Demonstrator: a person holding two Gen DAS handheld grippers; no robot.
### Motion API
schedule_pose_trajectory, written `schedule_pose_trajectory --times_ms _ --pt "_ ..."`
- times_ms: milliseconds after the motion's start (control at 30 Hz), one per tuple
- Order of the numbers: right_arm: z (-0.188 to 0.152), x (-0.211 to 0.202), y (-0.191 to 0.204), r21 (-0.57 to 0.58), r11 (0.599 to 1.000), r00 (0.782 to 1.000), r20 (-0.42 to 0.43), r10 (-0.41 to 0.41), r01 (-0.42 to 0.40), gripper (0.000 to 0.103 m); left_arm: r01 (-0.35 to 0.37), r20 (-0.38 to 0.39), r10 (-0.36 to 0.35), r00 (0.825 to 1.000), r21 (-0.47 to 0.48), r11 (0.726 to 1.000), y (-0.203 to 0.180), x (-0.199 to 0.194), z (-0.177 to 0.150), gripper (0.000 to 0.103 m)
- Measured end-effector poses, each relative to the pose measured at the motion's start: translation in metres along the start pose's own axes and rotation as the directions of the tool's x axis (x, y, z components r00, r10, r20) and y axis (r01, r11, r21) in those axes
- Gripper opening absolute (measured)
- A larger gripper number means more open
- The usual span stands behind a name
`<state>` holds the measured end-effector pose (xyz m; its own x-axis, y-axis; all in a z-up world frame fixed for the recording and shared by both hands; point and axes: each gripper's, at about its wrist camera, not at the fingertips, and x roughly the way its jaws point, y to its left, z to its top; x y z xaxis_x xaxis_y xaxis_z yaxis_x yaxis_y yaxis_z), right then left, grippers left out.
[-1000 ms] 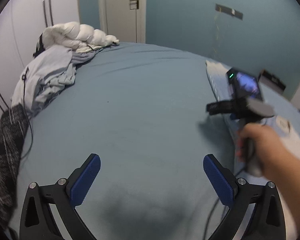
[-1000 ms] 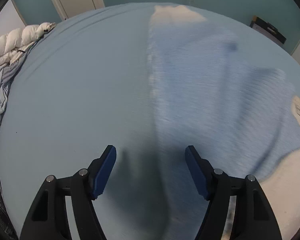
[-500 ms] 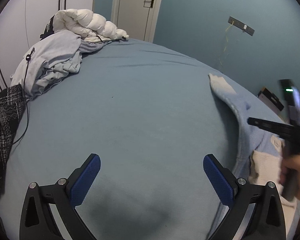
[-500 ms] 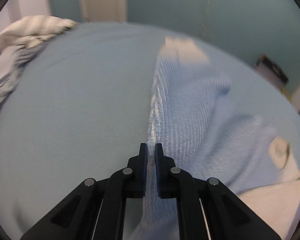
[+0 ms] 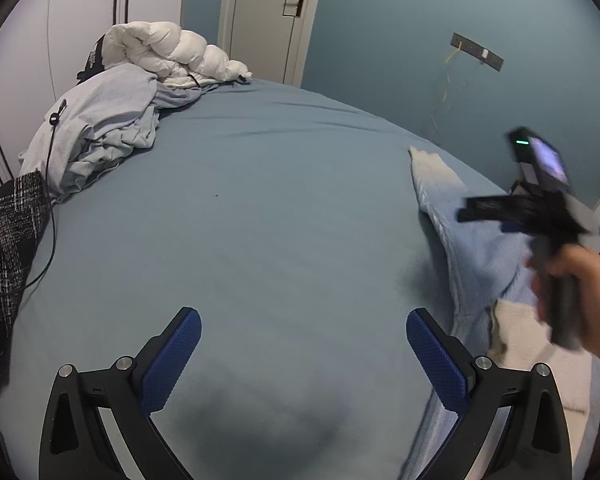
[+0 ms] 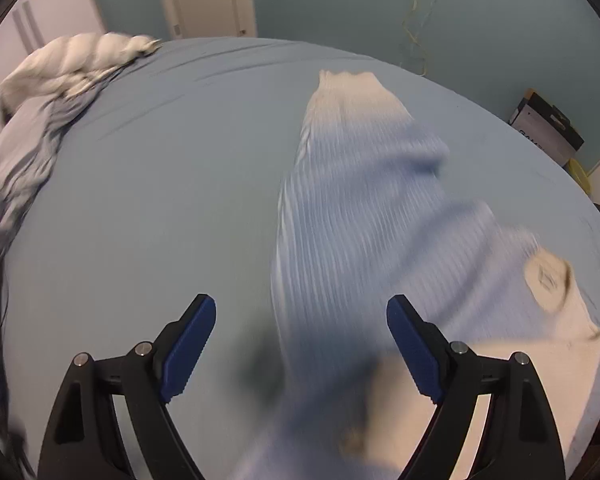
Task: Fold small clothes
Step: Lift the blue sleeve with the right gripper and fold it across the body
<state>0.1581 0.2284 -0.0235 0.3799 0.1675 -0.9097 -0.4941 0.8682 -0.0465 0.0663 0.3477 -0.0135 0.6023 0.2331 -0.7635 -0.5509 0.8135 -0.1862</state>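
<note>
A light blue ribbed knit garment with cream cuffs (image 6: pixel 364 208) lies spread on the blue bed sheet (image 6: pixel 160 184). My right gripper (image 6: pixel 300 340) is open, its jaws wide apart just above the garment's near edge, holding nothing. In the left wrist view the garment (image 5: pixel 472 248) lies at the right, and the right gripper (image 5: pixel 512 208) hovers over it in a hand. My left gripper (image 5: pixel 304 356) is open and empty over bare sheet, left of the garment.
A pile of pale clothes and a white puffy duvet (image 5: pixel 140 80) sits at the far left of the bed. A black-and-white fabric (image 5: pixel 8 248) and a cable lie at the left edge. A box (image 6: pixel 548 128) stands beyond the bed's right side.
My right gripper was shut on the garment's left edge half a second ago; now it is open and the fabric has dropped. The left gripper stayed open, barely moving.
</note>
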Motion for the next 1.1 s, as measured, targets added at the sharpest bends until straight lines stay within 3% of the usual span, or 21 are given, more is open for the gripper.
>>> schedule_pose_trajectory --times_ms 133,267,367,433,467,533,567,600,667,733,767,833,900,967,1067,1100 --pt "0.048 0.062 0.034 -0.058 0.990 0.991 -0.007 -0.133 0.132 0.085 0.003 -0.004 -0.003 1.000 -0.008 1.000 0.002 0.006 0.001 0.103" --pt "0.075 0.107 0.049 -0.059 0.987 0.988 -0.015 -0.151 0.150 0.085 0.032 -0.003 -0.032 0.999 -0.025 0.999 0.004 0.012 0.004 0.103" --pt "0.081 0.142 0.046 -0.057 0.982 0.980 -0.070 -0.186 0.182 0.085 0.078 -0.016 -0.079 0.997 -0.047 0.996 0.006 0.020 0.006 0.103" --pt "0.073 0.156 0.039 -0.049 0.988 0.984 -0.087 -0.152 0.149 0.080 0.066 -0.021 -0.067 0.998 -0.050 0.997 0.005 0.025 0.005 0.103" --pt "0.065 0.154 0.030 -0.023 0.996 0.995 -0.045 -0.085 0.084 0.075 0.051 -0.022 -0.052 0.998 -0.044 0.998 0.005 0.027 0.004 0.103" --pt "0.059 0.152 0.015 0.007 0.999 0.998 -0.023 -0.053 0.053 0.046 0.033 -0.024 -0.034 0.999 -0.036 0.999 0.004 0.029 0.003 0.103" --pt "0.055 0.149 0.002 0.037 0.997 0.998 -0.024 -0.064 0.065 0.016 0.032 -0.024 -0.033 0.999 -0.037 0.999 0.005 0.029 0.003 0.103" --pt "0.051 0.145 -0.012 0.074 0.997 0.999 -0.031 -0.029 0.031 0.010 0.038 -0.022 -0.039 0.999 -0.042 0.998 0.006 0.029 0.003 0.103" --pt "0.044 0.134 -0.017 0.060 0.998 0.999 -0.044 -0.024 0.026 0.008 0.048 -0.021 -0.049 0.999 -0.052 0.997 0.008 0.027 0.003 0.103" --pt "0.035 0.111 0.000 -0.046 0.997 0.998 -0.010 -0.058 0.058 0.007 0.037 -0.012 -0.038 0.999 -0.054 0.998 0.009 0.023 0.004 0.103" --pt "0.024 0.083 0.019 -0.136 0.990 0.999 0.043 -0.018 0.024 0.007 0.029 -0.008 -0.030 1.000 -0.055 0.998 0.010 0.020 0.004 0.103" --pt "0.004 0.046 0.040 -0.237 0.971 0.997 0.071 0.042 -0.024 0.007 0.028 0.006 -0.027 1.000 -0.061 0.998 0.012 0.014 0.005 0.103" --pt "-0.029 0.004 0.057 -0.327 0.933 0.986 0.030 0.165 -0.147 0.006 0.039 0.019 -0.038 0.999 -0.070 0.997 0.013 0.007 0.006 0.103" --pt "-0.072 -0.027 0.070 -0.392 0.880 0.963 -0.083 0.256 -0.268 0.007 0.035 0.030 -0.033 0.999 -0.074 0.997 0.014 0.001 0.007 0.103" --pt "-0.122 -0.041 0.075 -0.420 0.835 0.929 -0.263 0.262 -0.355 0.013 -0.008 0.046 0.011 0.999 -0.069 0.998 0.019 -0.005 0.008 0.103" --pt "-0.121 -0.042 0.075 -0.414 0.836 0.922 -0.292 0.255 -0.362 0.018 -0.028 0.050 0.032 0.998 -0.072 0.997 0.022 -0.007 0.008 0.103"
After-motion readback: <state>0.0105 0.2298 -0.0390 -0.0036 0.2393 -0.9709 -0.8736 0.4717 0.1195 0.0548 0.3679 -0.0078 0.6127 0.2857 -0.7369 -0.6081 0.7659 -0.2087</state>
